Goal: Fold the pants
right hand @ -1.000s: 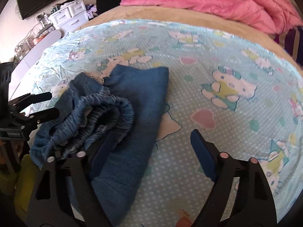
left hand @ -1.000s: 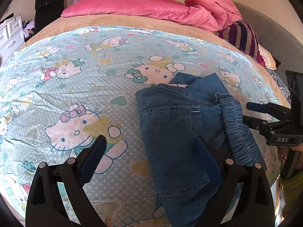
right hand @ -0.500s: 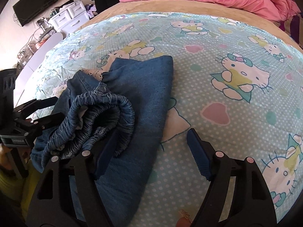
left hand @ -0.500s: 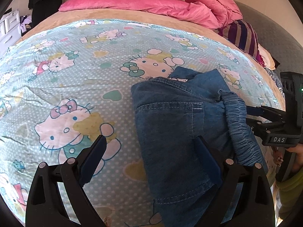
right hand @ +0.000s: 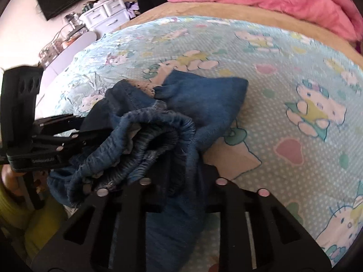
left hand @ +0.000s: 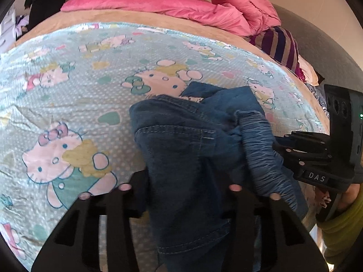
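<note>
Both claws, spread a second ago, are closing on the pants (left hand: pixel 181 149): left claw (left hand: pixel 183 195) and right claw (right hand: pixel 181 188) pinching soft, floppy denim; you should grip near the thick elastic waistband (right hand: pixel 145 140).

The bed (left hand: pixel 68 104) lies flat and bare left of the pants (left hand: pixel 181 149) and beyond them, open to the far edge. Along that edge pink bedding (left hand: pixel 181 6) is heaped, with a striped pillow (left hand: pixel 281 45) at the far right corner. Right of the pants (right hand: pixel 204 104) the bed (right hand: pixel 295 113) is bare too.
</note>
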